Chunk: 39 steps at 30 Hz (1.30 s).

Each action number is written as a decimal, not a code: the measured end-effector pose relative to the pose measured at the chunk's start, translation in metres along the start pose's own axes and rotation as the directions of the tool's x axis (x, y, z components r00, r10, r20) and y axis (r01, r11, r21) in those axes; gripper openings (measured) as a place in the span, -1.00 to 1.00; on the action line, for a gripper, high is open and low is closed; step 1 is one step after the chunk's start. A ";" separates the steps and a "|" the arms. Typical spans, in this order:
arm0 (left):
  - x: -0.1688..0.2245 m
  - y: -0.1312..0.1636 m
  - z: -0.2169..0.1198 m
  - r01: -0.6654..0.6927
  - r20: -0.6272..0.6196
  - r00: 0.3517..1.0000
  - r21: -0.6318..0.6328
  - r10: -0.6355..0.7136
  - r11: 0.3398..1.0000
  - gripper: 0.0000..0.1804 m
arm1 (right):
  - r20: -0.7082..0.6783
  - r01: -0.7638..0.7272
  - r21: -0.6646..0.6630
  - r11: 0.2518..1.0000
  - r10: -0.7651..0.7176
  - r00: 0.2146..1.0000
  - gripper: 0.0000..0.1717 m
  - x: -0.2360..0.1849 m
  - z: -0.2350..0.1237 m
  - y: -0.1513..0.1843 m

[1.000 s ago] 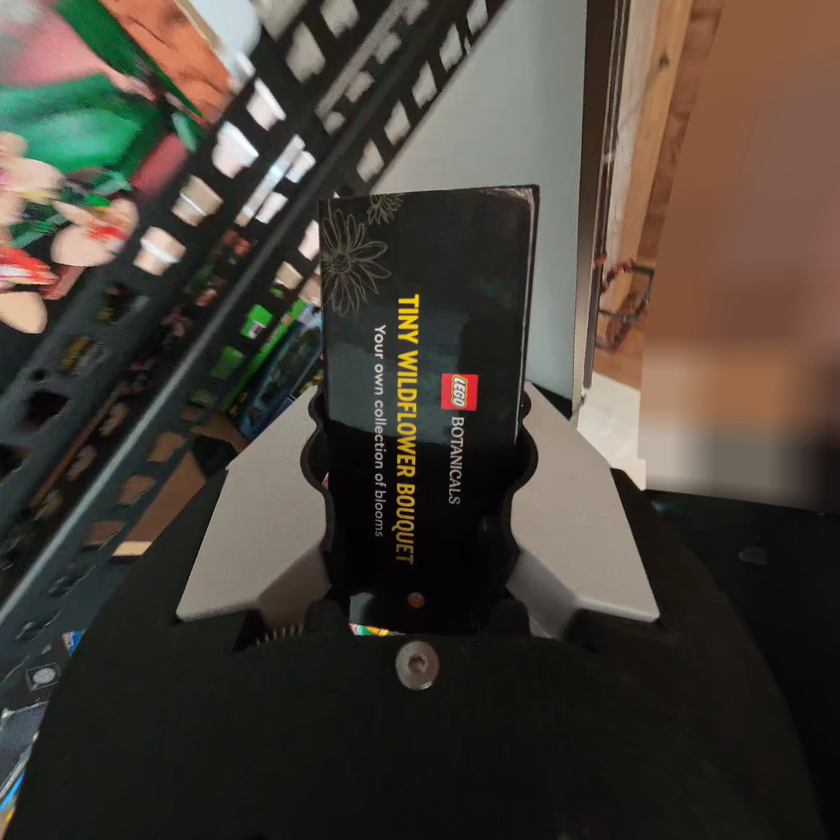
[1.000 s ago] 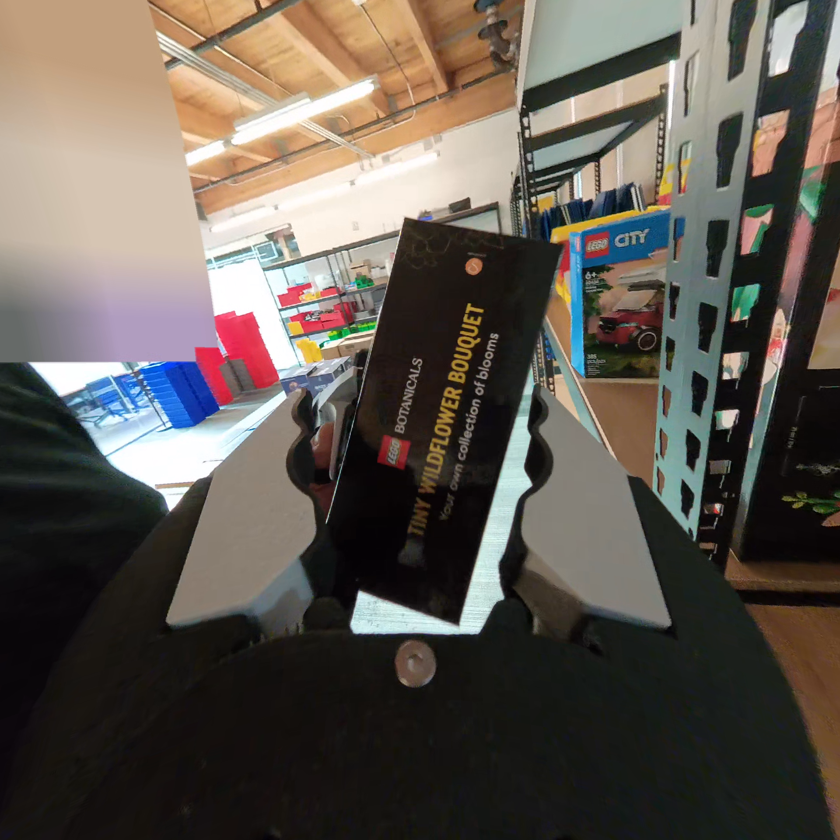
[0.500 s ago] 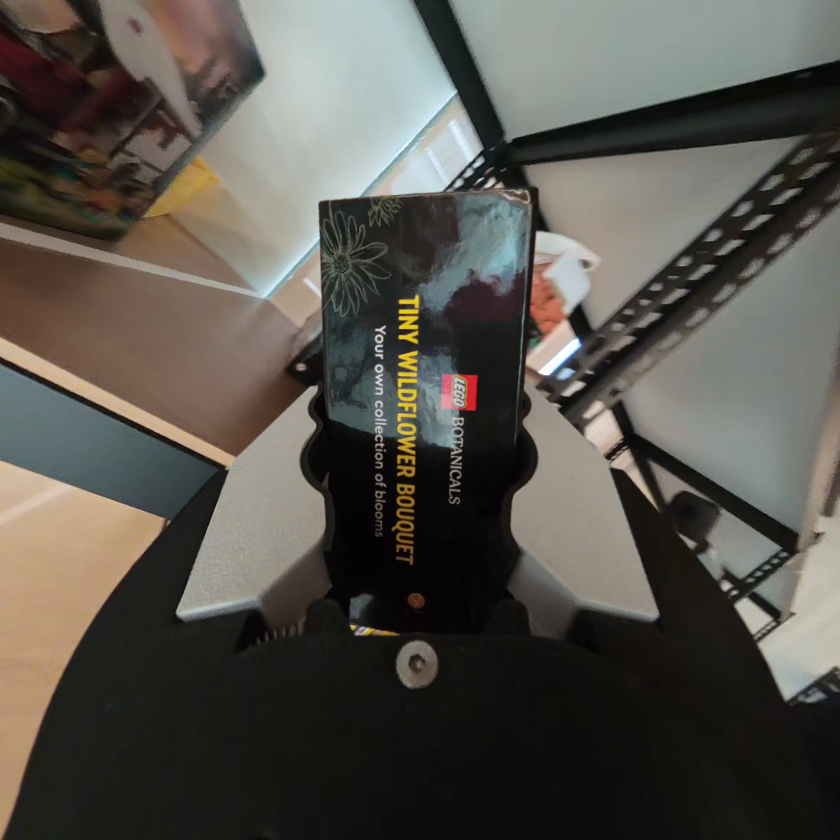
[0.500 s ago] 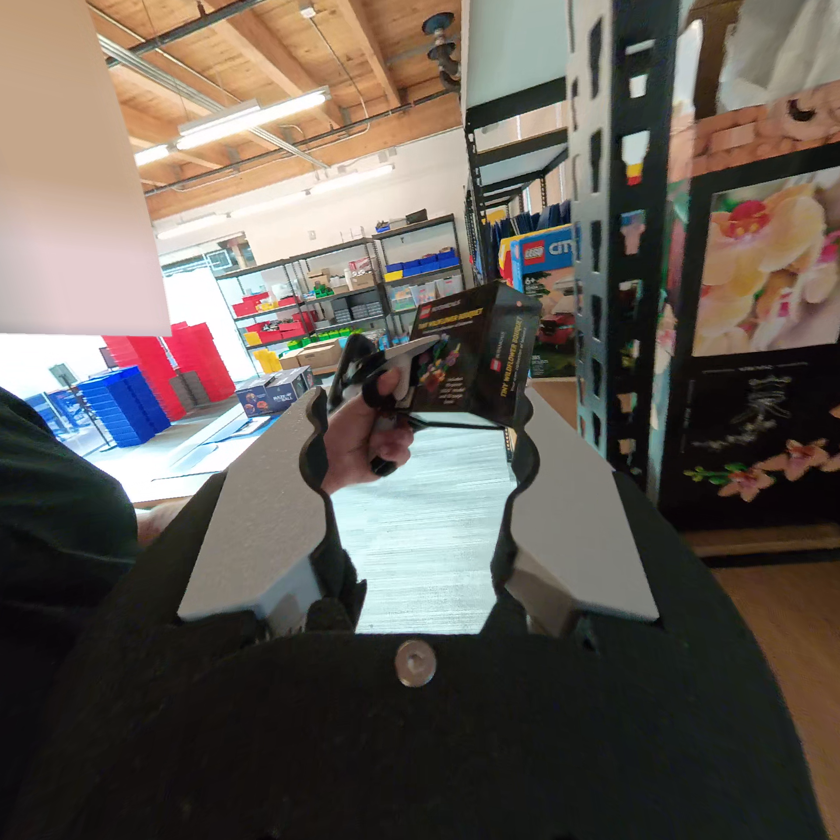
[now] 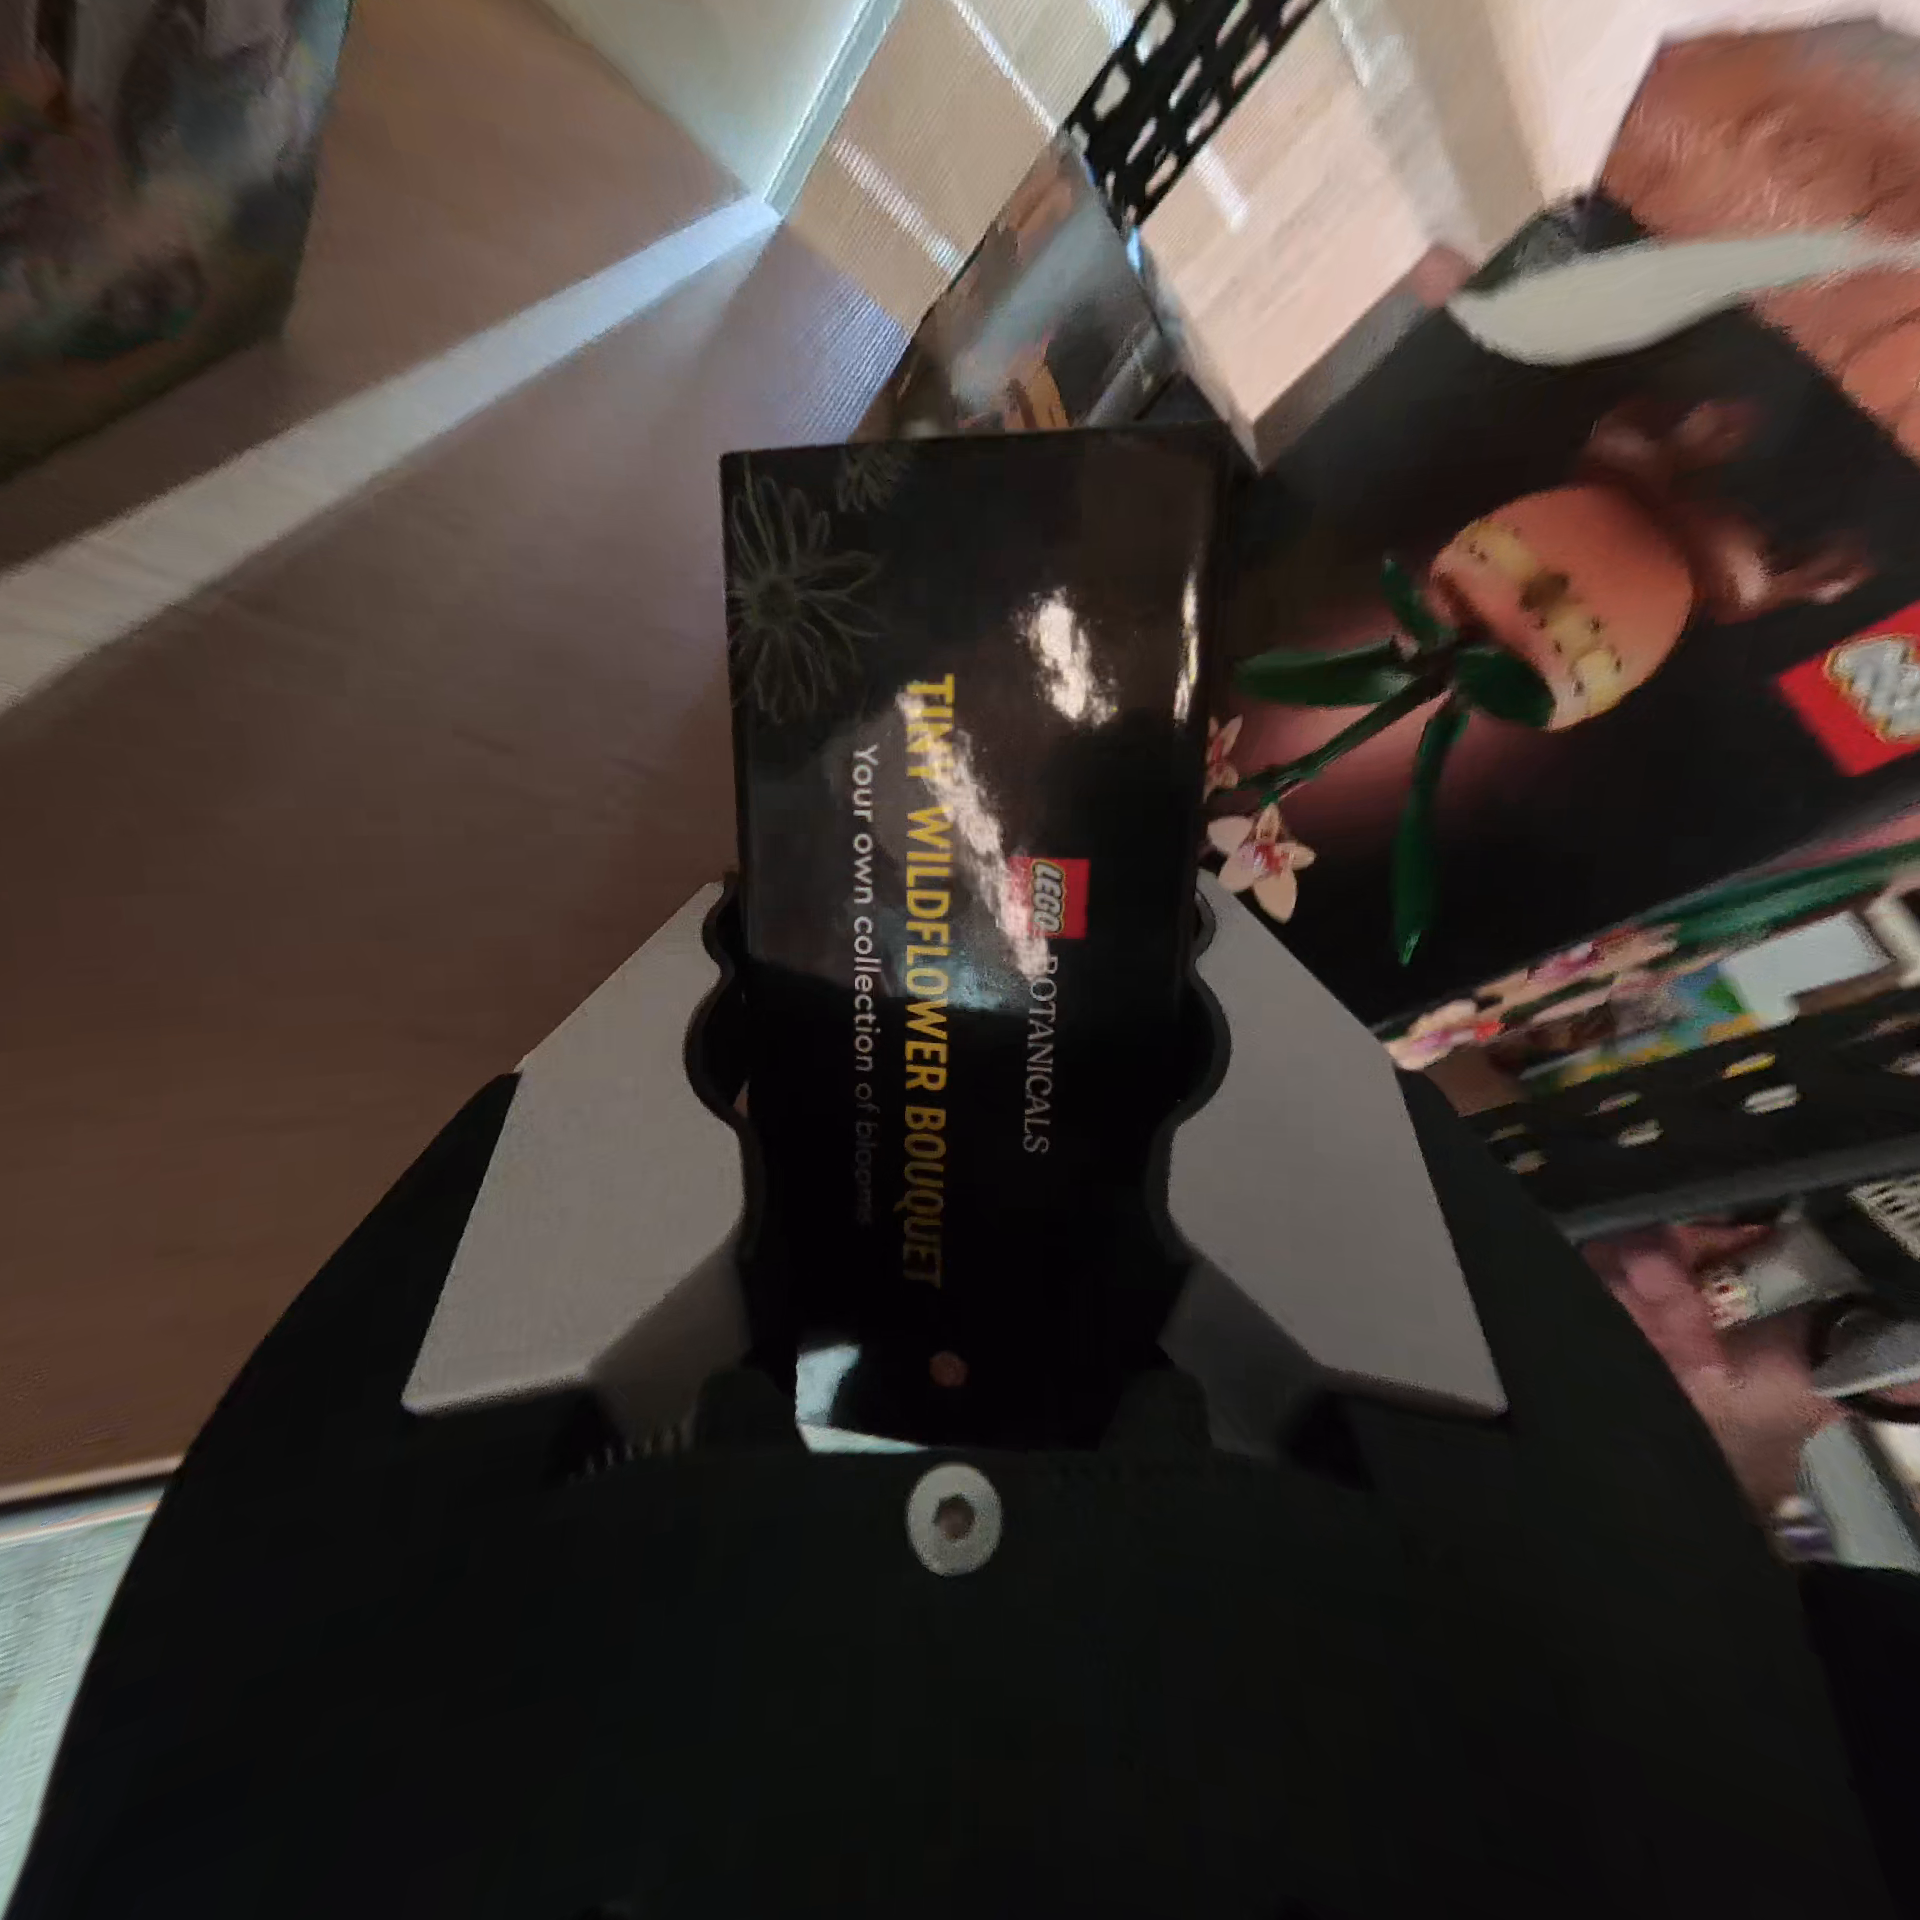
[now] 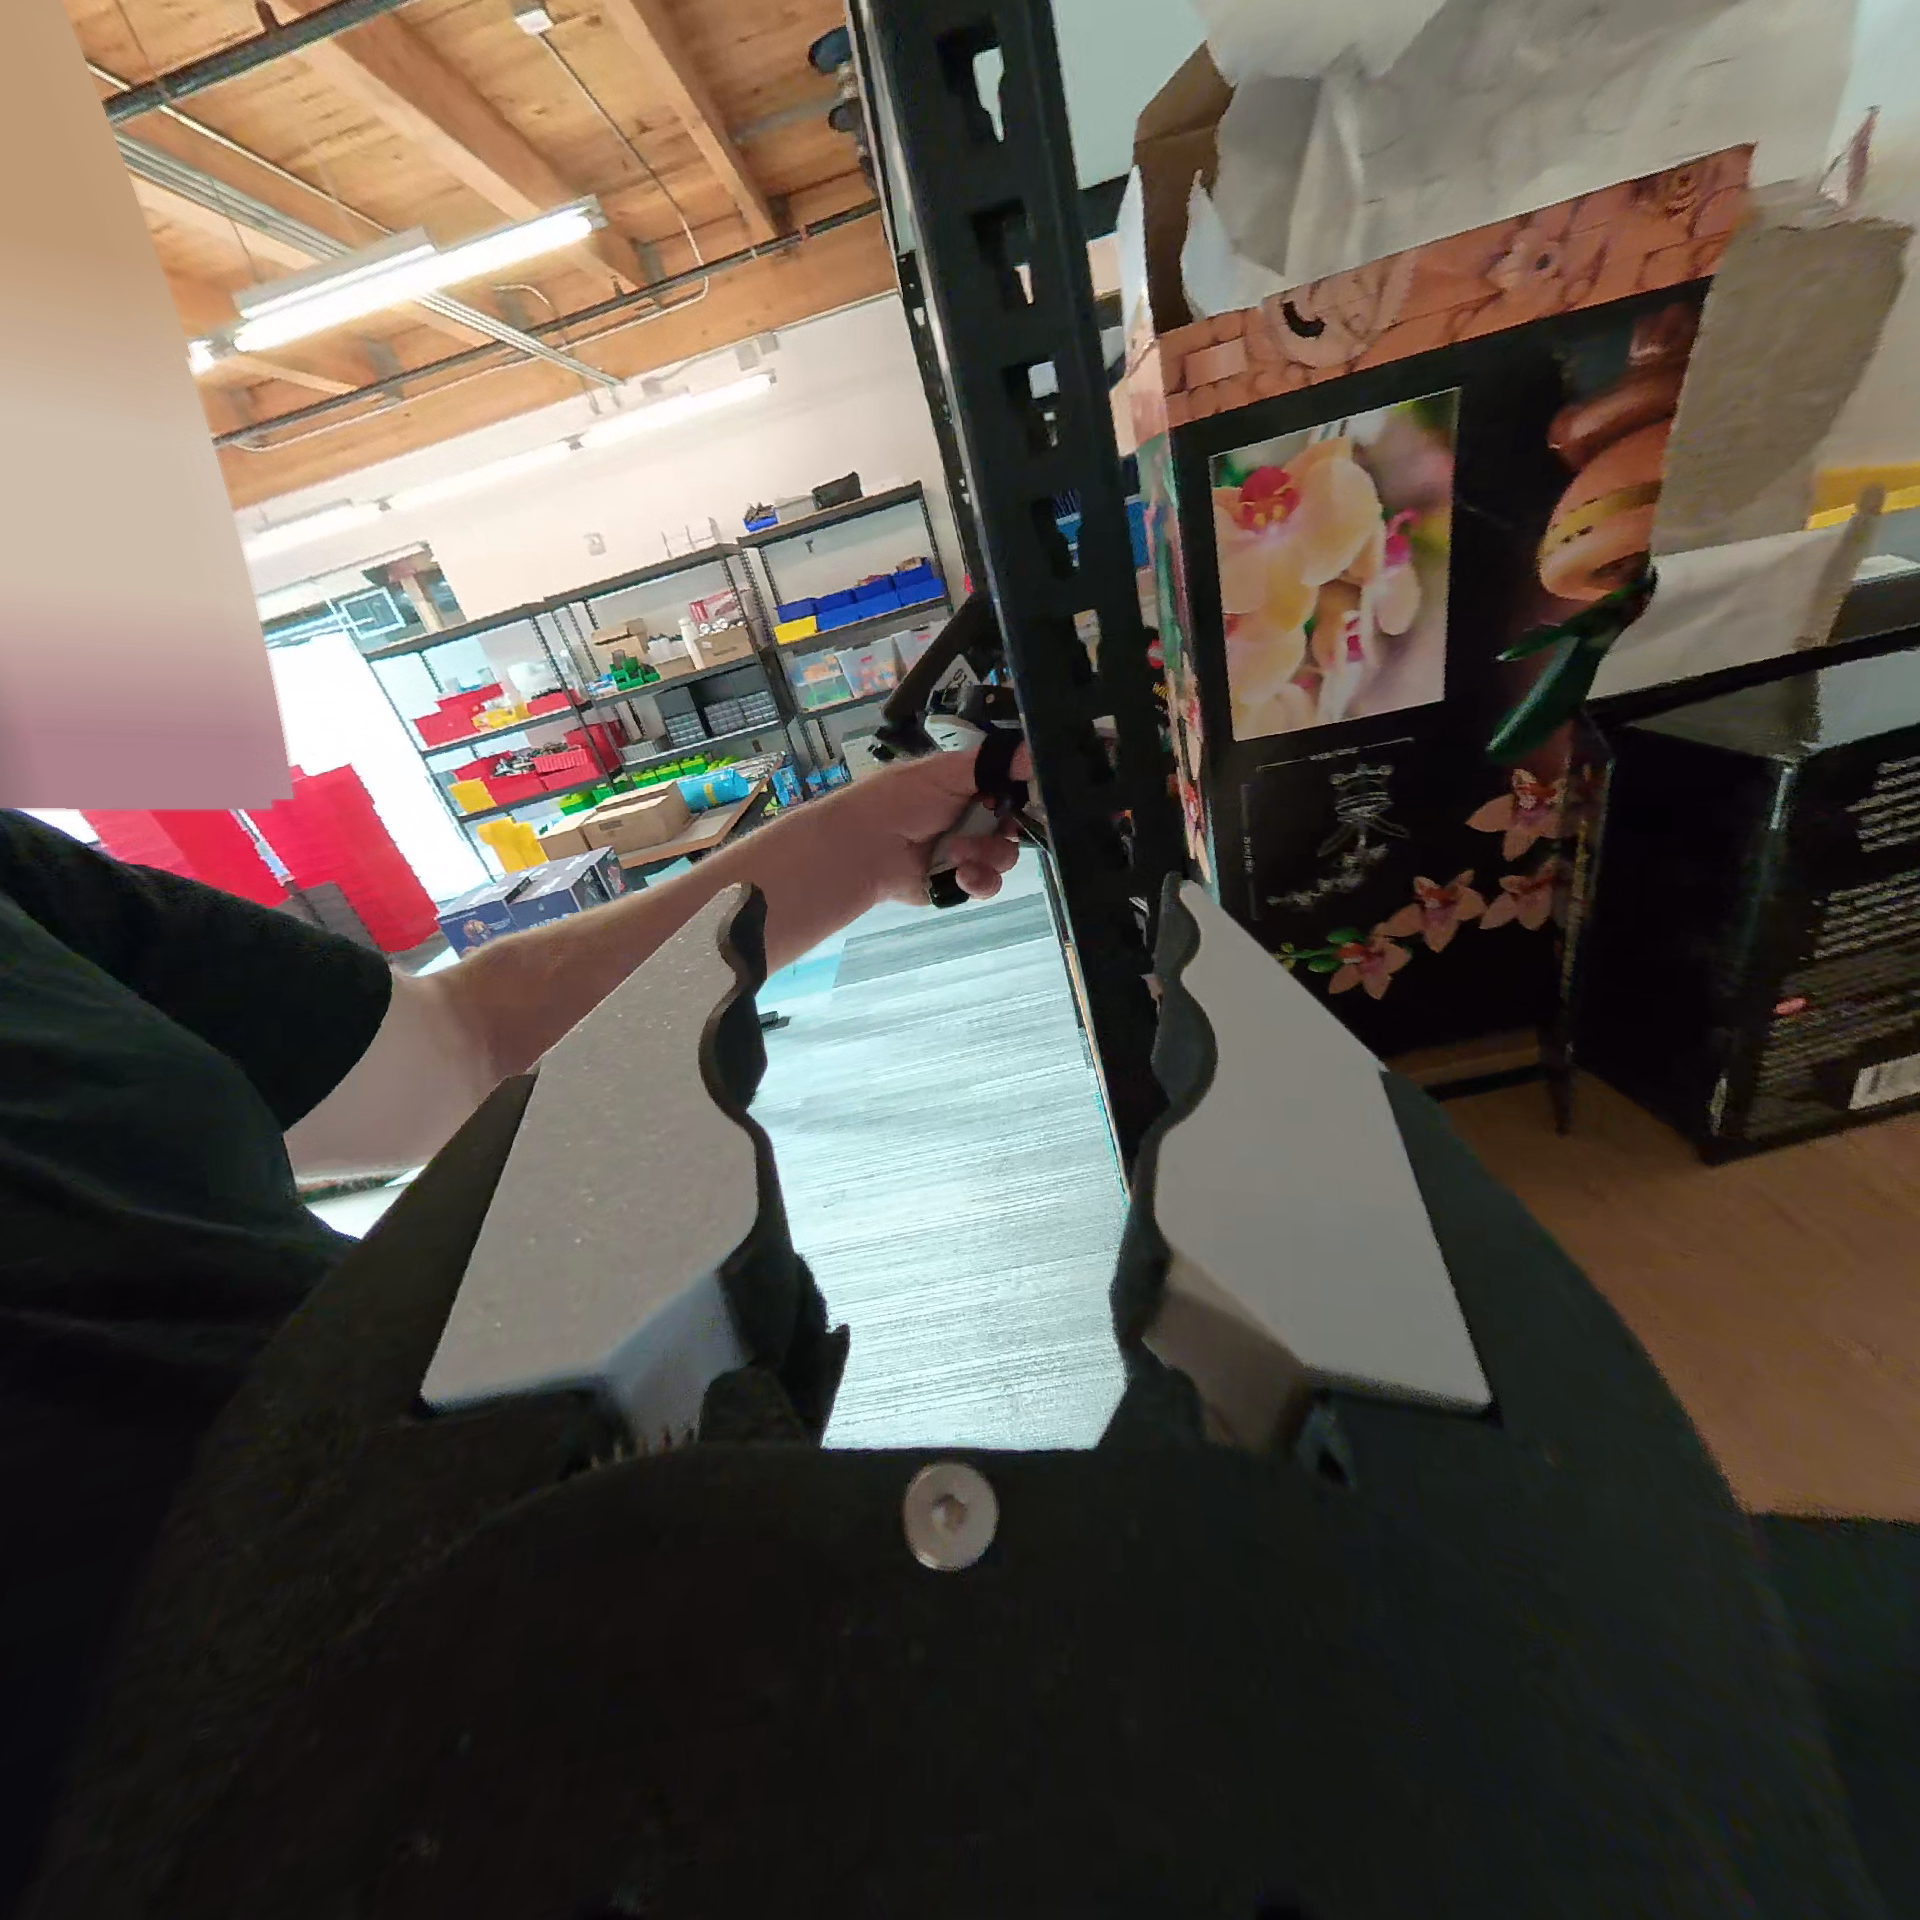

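My left gripper (image 5: pixel 961 914) is shut on a small glossy black box with yellow writing (image 5: pixel 966 727); both pads press on its long sides and it stands upright out of the jaws. It hovers over a brown shelf board (image 5: pixel 364 831), just left of a large black box with orchid pictures (image 5: pixel 1558 675). My right gripper (image 6: pixel 956 914) is open and empty, close to a black perforated shelf post (image 6: pixel 1039 623). In the right wrist view a hand (image 6: pixel 925 821) grips the left gripper's handle beside the post; its fingers and the small box are hidden behind it.
The large orchid box (image 6: pixel 1403 727) stands on the shelf right of the post, with white paper sticking out of its top. Another black box (image 6: pixel 1766 935) stands further right. Racks with red, blue and yellow bins (image 6: pixel 623 727) line the far side of the room.
The left gripper carried the small box away from between the right gripper's open fingers, into the shelf beside the orchid box. The grip on it is unchanged. The right gripper stayed open.
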State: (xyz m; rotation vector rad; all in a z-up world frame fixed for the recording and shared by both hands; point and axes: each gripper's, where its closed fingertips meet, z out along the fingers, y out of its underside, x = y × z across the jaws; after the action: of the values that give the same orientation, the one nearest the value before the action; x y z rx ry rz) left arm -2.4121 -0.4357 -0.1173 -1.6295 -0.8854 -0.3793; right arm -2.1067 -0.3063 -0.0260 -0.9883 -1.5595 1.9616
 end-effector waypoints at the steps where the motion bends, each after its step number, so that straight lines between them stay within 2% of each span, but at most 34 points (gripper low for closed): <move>1: -0.001 -0.002 0.004 0.020 -0.005 1.000 0.002 -0.020 1.000 -0.14 | -0.002 -0.001 -0.003 1.000 0.001 1.000 -0.13 0.003 -0.002 0.000; 6: -0.006 -0.004 0.015 0.047 -0.015 0.999 -0.056 -0.048 0.997 -0.13 | -0.011 -0.002 0.005 1.000 0.002 1.000 -0.14 0.013 -0.007 -0.005; 8: -0.016 -0.007 0.016 0.042 0.038 0.998 -0.051 -0.040 0.998 -0.15 | -0.005 -0.009 0.013 1.000 0.009 1.000 -0.14 0.015 -0.007 -0.007; 13: -0.031 -0.001 0.019 0.060 0.089 0.995 -0.061 -0.055 0.996 -0.03 | 0.008 -0.012 0.018 1.000 0.012 1.000 -0.13 0.018 -0.005 -0.007; 16: -0.044 -0.002 0.015 0.028 0.179 0.984 -0.041 -0.020 0.999 0.13 | 0.007 -0.014 0.012 1.000 0.014 1.000 -0.12 0.022 -0.003 -0.005; 18: -0.045 -0.003 0.014 0.016 0.195 0.981 -0.044 -0.007 0.999 0.22 | -0.004 -0.014 0.004 1.000 0.014 1.000 -0.12 0.026 -0.002 -0.003; 21: -0.044 -0.008 0.005 -0.033 0.222 0.974 -0.030 0.038 0.999 0.21 | -0.030 -0.001 -0.007 1.000 0.001 1.000 -0.08 0.034 -0.002 -0.004; 26: -0.027 -0.008 -0.028 -0.103 0.231 0.969 0.075 0.084 0.992 0.14 | -0.197 0.152 -0.142 0.978 -0.178 0.964 0.07 0.081 -0.001 -0.004; 32: 0.000 0.026 -0.050 -0.140 0.205 0.972 0.112 0.115 0.984 0.07 | -0.280 0.242 -0.360 0.901 -0.352 0.893 0.36 0.152 0.028 0.003; 36: 0.017 0.048 -0.051 -0.157 0.181 0.974 0.112 0.135 0.981 0.03 | -0.313 0.236 -0.409 0.882 -0.379 0.871 0.35 0.178 0.061 0.008; 39: 0.029 0.060 -0.052 -0.185 0.165 0.972 0.107 0.166 0.977 0.01 | -0.370 0.303 -0.490 0.817 -0.510 0.776 0.26 0.201 0.076 0.006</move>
State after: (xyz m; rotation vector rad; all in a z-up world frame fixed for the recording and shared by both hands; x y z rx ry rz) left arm -2.3389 -0.4761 -0.1257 -1.6253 -0.8544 -0.0740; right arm -2.2935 -0.2119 -0.0751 -1.0683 -1.7198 0.9925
